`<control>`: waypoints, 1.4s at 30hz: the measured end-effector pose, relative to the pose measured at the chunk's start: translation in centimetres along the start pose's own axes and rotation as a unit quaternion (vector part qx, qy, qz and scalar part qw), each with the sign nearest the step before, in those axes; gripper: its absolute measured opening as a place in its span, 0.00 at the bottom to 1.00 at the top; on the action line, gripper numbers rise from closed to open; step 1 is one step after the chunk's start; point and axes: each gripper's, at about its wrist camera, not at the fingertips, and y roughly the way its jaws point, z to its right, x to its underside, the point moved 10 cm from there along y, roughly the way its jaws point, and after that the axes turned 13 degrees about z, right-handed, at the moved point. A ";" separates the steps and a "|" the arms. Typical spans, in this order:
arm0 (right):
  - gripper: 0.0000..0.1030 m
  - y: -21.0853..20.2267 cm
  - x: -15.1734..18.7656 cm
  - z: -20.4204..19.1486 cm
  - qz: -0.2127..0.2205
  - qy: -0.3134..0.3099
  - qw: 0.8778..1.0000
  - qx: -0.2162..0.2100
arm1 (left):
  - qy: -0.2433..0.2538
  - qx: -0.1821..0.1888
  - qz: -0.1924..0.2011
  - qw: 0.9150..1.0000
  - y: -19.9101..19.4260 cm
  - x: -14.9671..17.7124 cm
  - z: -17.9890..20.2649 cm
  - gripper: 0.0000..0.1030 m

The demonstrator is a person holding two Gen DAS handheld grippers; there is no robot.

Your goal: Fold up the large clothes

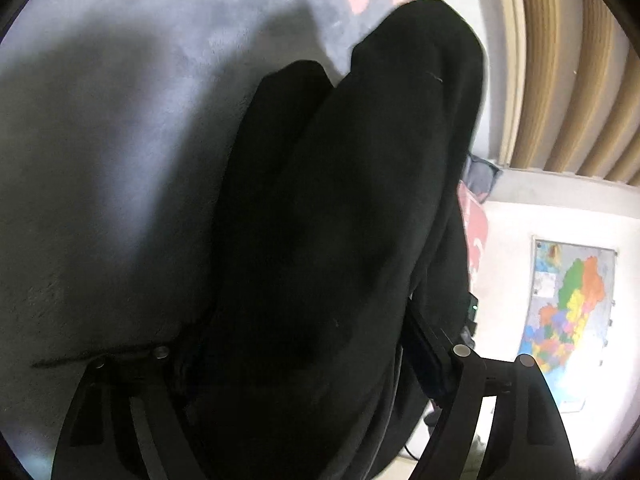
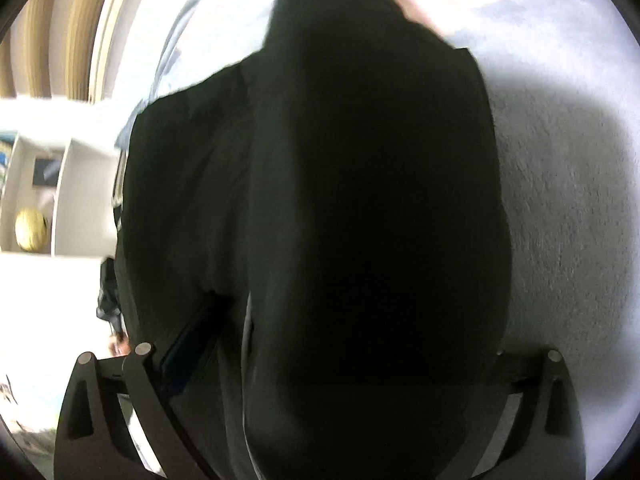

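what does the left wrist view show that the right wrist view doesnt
Only the left wrist view shows a colourful wall map and the red-and-white patterned fabric beside the garment.

Only the right wrist view shows a white shelf unit with a yellowish ball in one compartment.

Both show the black garment filling the centre and draped over the fingers, the pale fuzzy blanket beneath, and tan curtains. The fingertips of the left gripper and right gripper are hidden by cloth.

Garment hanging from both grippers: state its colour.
Plain black garment, no pattern visible; clearest in the left wrist view.
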 end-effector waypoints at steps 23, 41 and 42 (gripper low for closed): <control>0.38 -14.7 7.7 -12.3 0.108 -0.150 0.982 -0.026 | 0.119 0.131 0.131 0.975 -18.8 18.2 16.6 0.41; 0.51 -8.4 12.2 -0.7 0.034 0.001 0.996 0.080 | -0.050 -0.026 0.066 0.996 -14.1 25.3 -2.6 0.54; 0.52 -8.5 12.3 0.0 0.037 0.009 0.996 0.087 | -0.062 -0.027 0.065 0.996 -14.1 25.1 -3.4 0.54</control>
